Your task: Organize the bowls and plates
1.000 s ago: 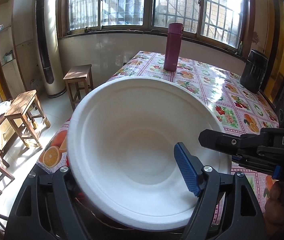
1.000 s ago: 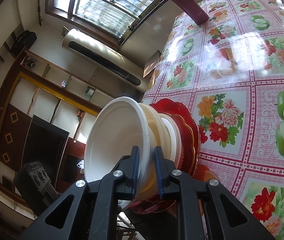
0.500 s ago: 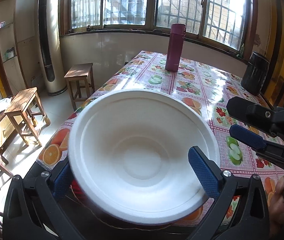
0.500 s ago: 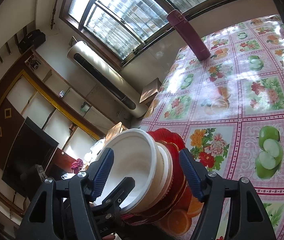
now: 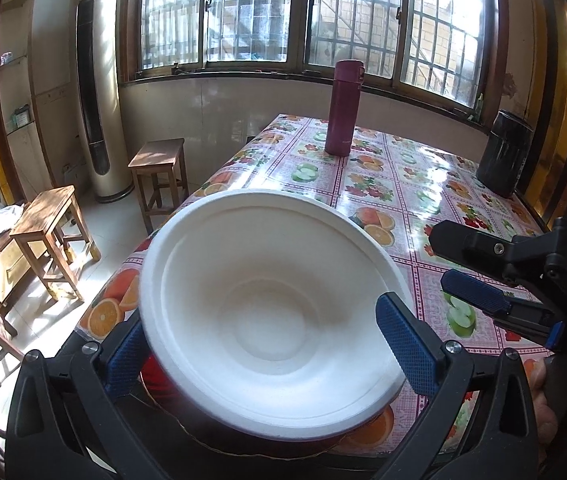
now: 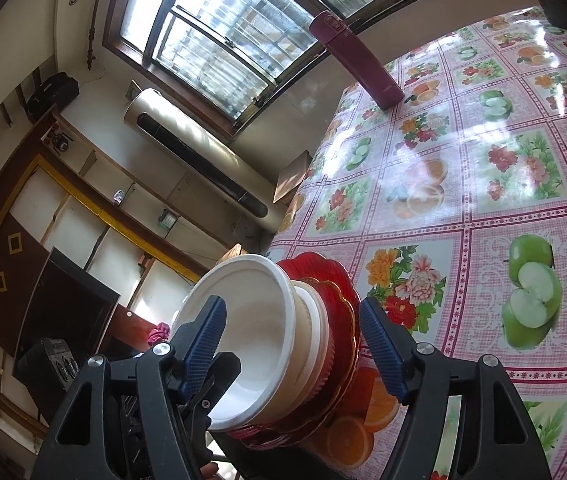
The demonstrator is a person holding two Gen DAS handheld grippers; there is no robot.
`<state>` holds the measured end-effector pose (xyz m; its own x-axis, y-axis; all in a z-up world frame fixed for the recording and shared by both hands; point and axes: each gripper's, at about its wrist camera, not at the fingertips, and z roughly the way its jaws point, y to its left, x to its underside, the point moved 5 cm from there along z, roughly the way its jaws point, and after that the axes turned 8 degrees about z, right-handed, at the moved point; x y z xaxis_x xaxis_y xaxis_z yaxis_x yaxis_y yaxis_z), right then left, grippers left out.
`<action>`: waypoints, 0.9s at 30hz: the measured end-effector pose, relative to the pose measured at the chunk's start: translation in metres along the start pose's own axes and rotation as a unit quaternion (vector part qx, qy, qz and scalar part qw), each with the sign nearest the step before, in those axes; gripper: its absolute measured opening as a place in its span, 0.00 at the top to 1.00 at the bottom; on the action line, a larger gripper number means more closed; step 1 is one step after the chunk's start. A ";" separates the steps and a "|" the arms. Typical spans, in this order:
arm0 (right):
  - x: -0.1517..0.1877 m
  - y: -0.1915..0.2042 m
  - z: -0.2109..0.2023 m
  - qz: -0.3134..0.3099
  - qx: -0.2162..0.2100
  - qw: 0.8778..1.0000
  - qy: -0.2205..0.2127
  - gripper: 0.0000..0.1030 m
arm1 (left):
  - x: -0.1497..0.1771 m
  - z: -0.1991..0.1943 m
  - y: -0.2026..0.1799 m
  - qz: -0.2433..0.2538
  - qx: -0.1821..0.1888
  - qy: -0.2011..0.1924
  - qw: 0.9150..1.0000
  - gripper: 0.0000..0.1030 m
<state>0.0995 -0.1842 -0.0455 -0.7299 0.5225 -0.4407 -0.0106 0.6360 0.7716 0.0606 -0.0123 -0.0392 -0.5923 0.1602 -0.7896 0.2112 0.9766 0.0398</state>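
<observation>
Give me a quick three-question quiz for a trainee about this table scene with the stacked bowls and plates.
1. True or false: the white bowl sits on top of the stack.
2. What colour are the plates under the bowls?
3. The bottle at the table's far end: A) lies flat B) stands upright C) is inside the bowl.

Key: 1. True. 2. Red. 3. B.
</observation>
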 end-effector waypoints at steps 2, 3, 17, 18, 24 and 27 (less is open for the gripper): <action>0.000 -0.001 0.000 0.002 0.000 1.000 -0.001 0.30 | -0.001 -0.002 -0.001 0.002 -0.003 -0.003 1.000 0.00; -0.001 -0.002 -0.001 0.003 -0.001 1.000 -0.001 0.30 | -0.001 -0.003 -0.002 0.004 -0.007 -0.003 1.000 0.00; -0.001 -0.008 -0.005 0.015 -0.008 1.000 0.002 0.29 | -0.004 -0.010 -0.009 0.011 -0.022 -0.010 1.000 0.00; -0.002 -0.008 -0.006 0.015 -0.008 1.000 0.001 0.29 | -0.004 -0.011 -0.009 0.011 -0.024 -0.011 1.000 0.00; -0.003 -0.009 -0.008 0.018 -0.012 1.000 0.002 0.28 | -0.005 -0.013 -0.007 0.008 -0.028 -0.013 0.999 0.00; -0.002 -0.007 -0.009 0.015 -0.014 1.000 0.002 0.28 | -0.005 -0.015 -0.007 0.006 -0.029 -0.014 0.999 0.00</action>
<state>0.0943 -0.1947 -0.0459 -0.7331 0.5386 -0.4153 -0.0084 0.6035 0.7974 0.0506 -0.0177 -0.0259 -0.5671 0.1681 -0.8063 0.1726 0.9815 0.0832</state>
